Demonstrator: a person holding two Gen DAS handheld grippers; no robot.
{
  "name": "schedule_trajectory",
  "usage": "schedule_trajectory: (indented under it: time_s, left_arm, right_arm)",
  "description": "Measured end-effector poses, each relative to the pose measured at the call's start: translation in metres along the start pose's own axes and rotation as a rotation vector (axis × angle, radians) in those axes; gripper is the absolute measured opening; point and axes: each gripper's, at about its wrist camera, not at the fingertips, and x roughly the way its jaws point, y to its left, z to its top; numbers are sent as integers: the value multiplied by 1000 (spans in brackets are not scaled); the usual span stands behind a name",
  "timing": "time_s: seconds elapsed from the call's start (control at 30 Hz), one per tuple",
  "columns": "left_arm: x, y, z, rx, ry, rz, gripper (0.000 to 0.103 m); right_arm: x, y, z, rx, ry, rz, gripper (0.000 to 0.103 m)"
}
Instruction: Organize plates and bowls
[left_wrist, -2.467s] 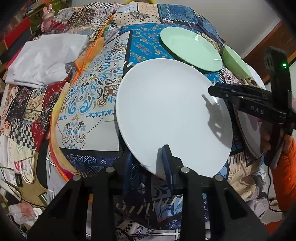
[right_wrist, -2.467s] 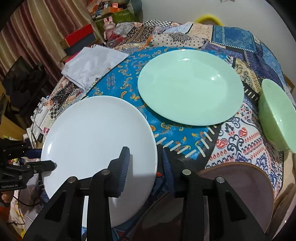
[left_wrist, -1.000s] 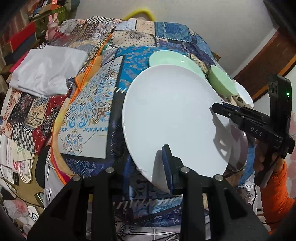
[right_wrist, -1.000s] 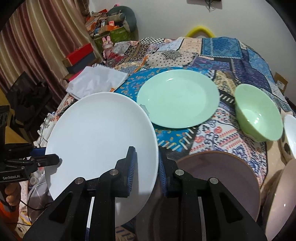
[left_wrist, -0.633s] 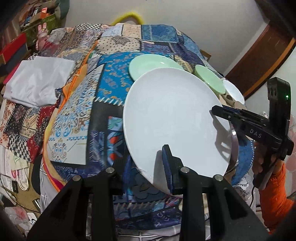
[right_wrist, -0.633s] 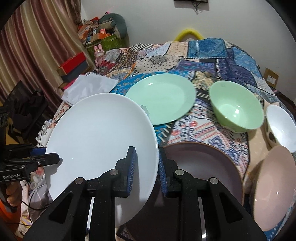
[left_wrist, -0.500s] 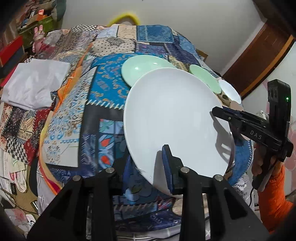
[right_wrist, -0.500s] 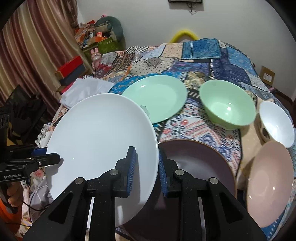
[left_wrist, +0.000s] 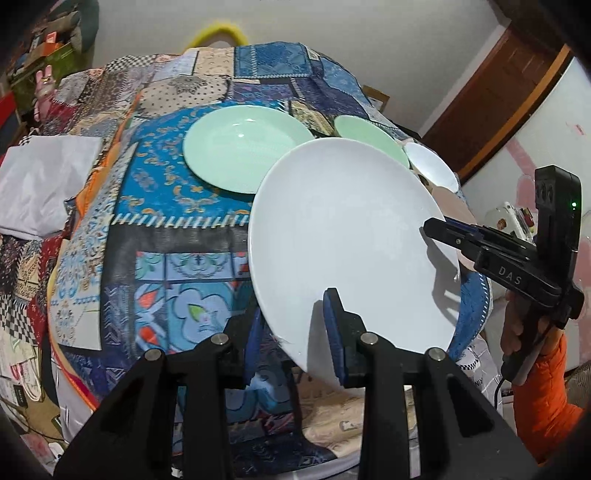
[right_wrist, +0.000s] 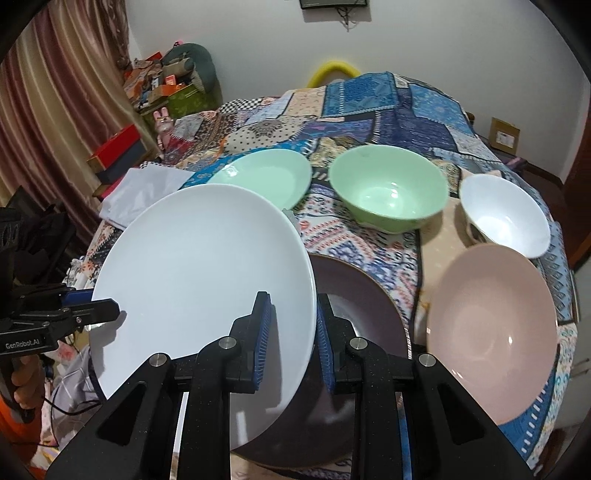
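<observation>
White plate (right_wrist: 199, 273) clamped at opposite rims by left gripper (left_wrist: 295, 328) and right gripper (right_wrist: 291, 328)

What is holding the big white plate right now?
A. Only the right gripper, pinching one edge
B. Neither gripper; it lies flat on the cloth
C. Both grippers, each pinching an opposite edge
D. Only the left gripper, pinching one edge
C: the white plate is tilted above the patchwork cloth, with the right gripper clamped on one rim and the left gripper clamped on the opposite rim.
</observation>
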Motion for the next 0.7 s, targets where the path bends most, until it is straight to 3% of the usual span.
schedule_trajectory:
  time_s: [0.7]
  left_arm:
    - [42, -28, 8, 59, 84, -14, 32]
  right_arm:
    - [0, -40, -28, 96, 39, -21, 22]
